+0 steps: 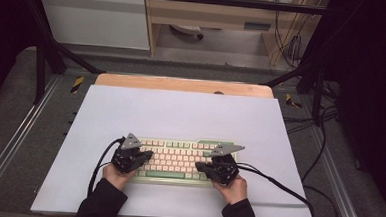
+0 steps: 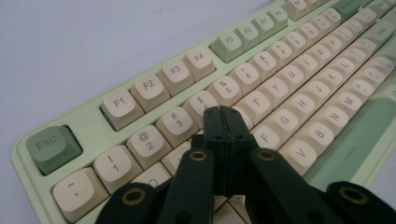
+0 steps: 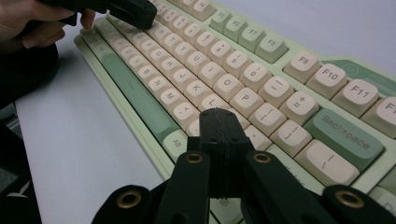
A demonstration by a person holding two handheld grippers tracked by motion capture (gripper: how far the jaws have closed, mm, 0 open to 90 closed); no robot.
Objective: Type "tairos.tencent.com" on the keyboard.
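Both grippers, left (image 2: 221, 112) and right (image 3: 218, 114), hover clenched and empty over a green-and-cream keyboard (image 1: 178, 160) lying on the white mat (image 1: 180, 113) near the person. Typing appears underway; the next keypress calls for lowering one closed tip squarely.

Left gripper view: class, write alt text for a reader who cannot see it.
Shut black tongs point down at a pale green keyboard with cream keys, tips over the letter rows near the 4 key. A green Esc key sits at the left corner, on a white sheet.
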